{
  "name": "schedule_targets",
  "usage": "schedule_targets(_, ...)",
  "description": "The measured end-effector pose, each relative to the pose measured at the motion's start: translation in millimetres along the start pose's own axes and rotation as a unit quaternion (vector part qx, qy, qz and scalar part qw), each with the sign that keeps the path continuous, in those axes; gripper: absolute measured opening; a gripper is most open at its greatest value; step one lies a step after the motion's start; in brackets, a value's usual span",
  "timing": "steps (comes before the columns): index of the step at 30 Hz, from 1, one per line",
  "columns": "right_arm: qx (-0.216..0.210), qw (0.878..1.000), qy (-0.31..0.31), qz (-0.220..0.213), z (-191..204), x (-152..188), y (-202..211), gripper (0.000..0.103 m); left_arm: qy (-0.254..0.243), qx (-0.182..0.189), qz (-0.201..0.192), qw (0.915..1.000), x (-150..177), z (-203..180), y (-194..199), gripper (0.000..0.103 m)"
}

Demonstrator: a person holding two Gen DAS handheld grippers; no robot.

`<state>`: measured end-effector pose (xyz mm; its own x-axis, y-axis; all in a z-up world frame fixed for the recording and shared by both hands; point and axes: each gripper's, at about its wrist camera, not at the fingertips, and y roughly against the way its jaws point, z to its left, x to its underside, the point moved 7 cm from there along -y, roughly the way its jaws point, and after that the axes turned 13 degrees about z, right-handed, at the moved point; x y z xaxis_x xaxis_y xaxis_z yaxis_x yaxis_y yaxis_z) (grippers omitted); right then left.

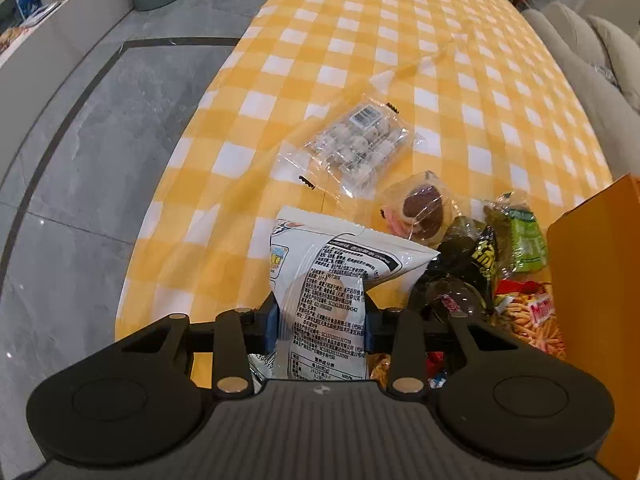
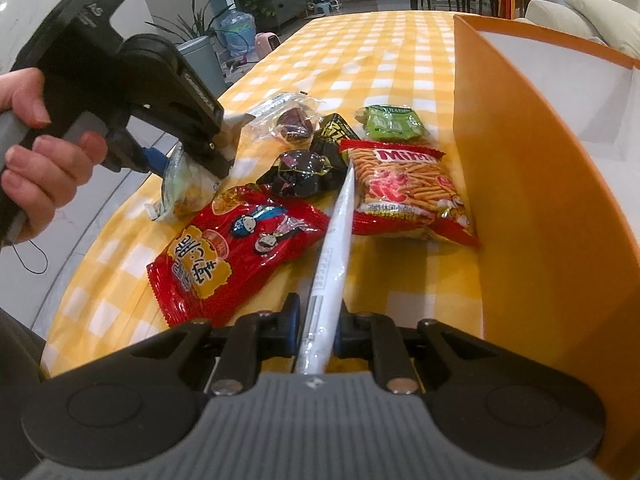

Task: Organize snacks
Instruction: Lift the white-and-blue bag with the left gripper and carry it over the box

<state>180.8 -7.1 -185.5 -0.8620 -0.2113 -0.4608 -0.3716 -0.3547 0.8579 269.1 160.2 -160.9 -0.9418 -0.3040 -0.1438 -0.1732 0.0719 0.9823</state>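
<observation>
Left wrist view: the left gripper (image 1: 320,322) has its jaws closed on a white snack bag (image 1: 332,276), printed with black text, which stands up between the blue pads (image 1: 272,324). The bag is held above the near edge of the yellow-and-white checked tablecloth (image 1: 400,40). Beyond it, toward the far side, lies a clear pack of small wrapped sweets (image 1: 360,144) with a barcode label. Just right of that lies a clear-wrapped round pastry (image 1: 420,208) with a dark centre. Further right sit a dark wrapper (image 1: 464,264) and a green packet (image 1: 520,236), touching one another. At near right, a red bag of stick snacks (image 1: 528,320) lies against the orange box (image 1: 596,264), which fills the right edge.

Right wrist view: the right gripper (image 2: 316,334) has its jaws closed on a thin white package (image 2: 336,240), seen edge-on, which runs forward from the pads over the snack pile. To its left, a red packet with cartoon figures (image 2: 236,248) lies flat on the cloth. To its right, the red bag of stick snacks (image 2: 408,192) lies just beside the orange box wall (image 2: 520,168). Farther off lie a black wrapper (image 2: 304,172), the round pastry (image 2: 292,126) and the green packet (image 2: 392,126). At far left, a hand (image 2: 36,160) holds the left gripper (image 2: 200,152), which grips a bag; only a pale crumpled part of it shows.
</observation>
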Motion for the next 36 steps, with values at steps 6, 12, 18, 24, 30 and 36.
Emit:
schedule_targets(6, -0.007, 1.0, -0.002, -0.001, 1, 2, 7, 0.012, 0.01, 0.023, -0.019, 0.9995, 10, 6, 20, 0.043)
schedule_targets(12, -0.009, 1.0, 0.003, -0.016, 6, 1, 22, 0.01, 0.029, 0.045, -0.026, 0.9982, 22, 12, 35, 0.043)
schedule_targets(18, -0.006, 1.0, 0.017, -0.023, 11, 5, 35, 0.008, 0.04, 0.068, -0.04, 0.9961, 32, 11, 53, 0.043)
schedule_targets(24, -0.018, 0.999, 0.014, -0.036, 13, 7, 51, 0.008, 0.032, 0.06, -0.055, 0.9961, 41, 4, 71, 0.043)
schedule_targets(30, -0.055, 0.996, -0.012, -0.075, 4, -10, 88, 0.008, 0.015, 0.077, -0.087, 0.9931, 51, -16, 108, 0.043)
schedule_targets(36, -0.069, 0.98, -0.067, -0.175, -41, -40, 164, 0.008, -0.014, 0.101, -0.111, 0.9887, 62, -62, 142, 0.043)
